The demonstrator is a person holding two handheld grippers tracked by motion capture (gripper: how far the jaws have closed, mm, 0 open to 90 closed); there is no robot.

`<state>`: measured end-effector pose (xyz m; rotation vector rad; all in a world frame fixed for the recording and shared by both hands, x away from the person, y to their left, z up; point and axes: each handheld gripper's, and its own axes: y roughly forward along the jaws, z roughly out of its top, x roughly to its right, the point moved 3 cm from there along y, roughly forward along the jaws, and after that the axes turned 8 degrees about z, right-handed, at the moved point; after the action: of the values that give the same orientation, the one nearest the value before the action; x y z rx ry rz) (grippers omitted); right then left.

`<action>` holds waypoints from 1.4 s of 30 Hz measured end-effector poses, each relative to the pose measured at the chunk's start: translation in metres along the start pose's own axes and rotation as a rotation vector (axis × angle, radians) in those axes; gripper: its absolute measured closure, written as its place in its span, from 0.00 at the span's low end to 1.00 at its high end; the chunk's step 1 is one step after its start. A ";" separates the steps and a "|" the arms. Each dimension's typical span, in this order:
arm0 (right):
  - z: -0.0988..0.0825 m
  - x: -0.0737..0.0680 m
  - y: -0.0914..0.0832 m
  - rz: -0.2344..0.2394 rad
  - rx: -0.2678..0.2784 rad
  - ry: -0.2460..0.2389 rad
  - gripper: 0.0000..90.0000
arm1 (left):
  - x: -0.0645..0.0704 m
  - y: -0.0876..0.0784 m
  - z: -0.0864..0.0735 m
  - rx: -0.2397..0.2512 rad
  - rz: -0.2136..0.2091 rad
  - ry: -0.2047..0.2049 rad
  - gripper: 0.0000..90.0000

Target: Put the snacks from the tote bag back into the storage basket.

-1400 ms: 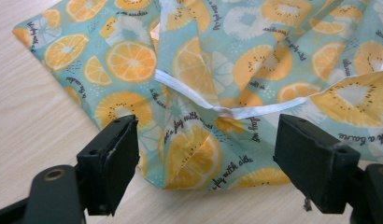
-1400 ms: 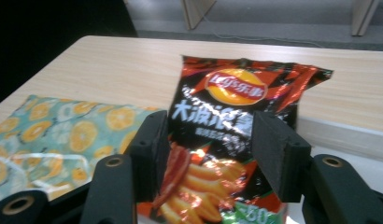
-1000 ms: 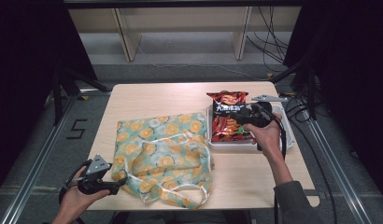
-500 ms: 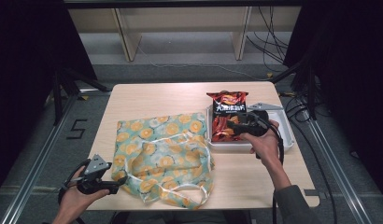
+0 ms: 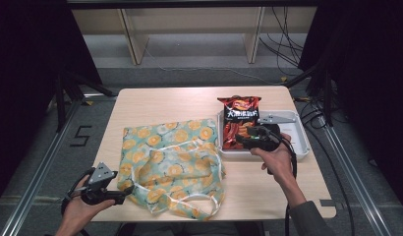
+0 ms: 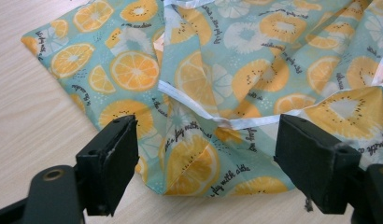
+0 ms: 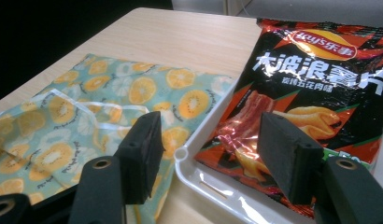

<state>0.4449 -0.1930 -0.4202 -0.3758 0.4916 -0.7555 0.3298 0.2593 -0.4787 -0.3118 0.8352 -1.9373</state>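
A red and black chip bag lies in a white tray at the right of the table. My right gripper hovers over the tray's near left corner, open, pointing at the bag's lower end. In the right gripper view the chip bag and the tray's rim show between the wide jaws of my right gripper, untouched. A fabric bag with a citrus print lies spread flat at the middle. My left gripper stays open at its near left corner; the fabric bag lies just beyond the left gripper.
White drawstrings loop across the fabric bag. Bare wooden tabletop stretches behind the bag and in front of the tray. Cables trail off the table's right edge.
My right gripper has come nearer to the person and slightly lower, from over the chip bag's middle to the tray's near left corner. The left gripper has stayed put.
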 end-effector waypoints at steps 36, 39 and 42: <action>-0.056 -0.037 -0.012 0.101 -0.071 -0.047 0.40 | 0.000 0.000 0.001 0.020 -0.004 0.002 0.23; -0.063 -0.043 -0.012 0.113 -0.096 -0.008 0.40 | 0.001 0.000 0.000 0.025 -0.004 0.000 0.23; -0.068 -0.043 -0.013 0.119 -0.099 -0.049 0.40 | 0.000 0.000 0.000 0.020 -0.003 0.008 0.23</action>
<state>0.3737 -0.1804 -0.4577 -0.4522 0.5021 -0.6071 0.3299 0.2592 -0.4782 -0.2938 0.8210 -1.9497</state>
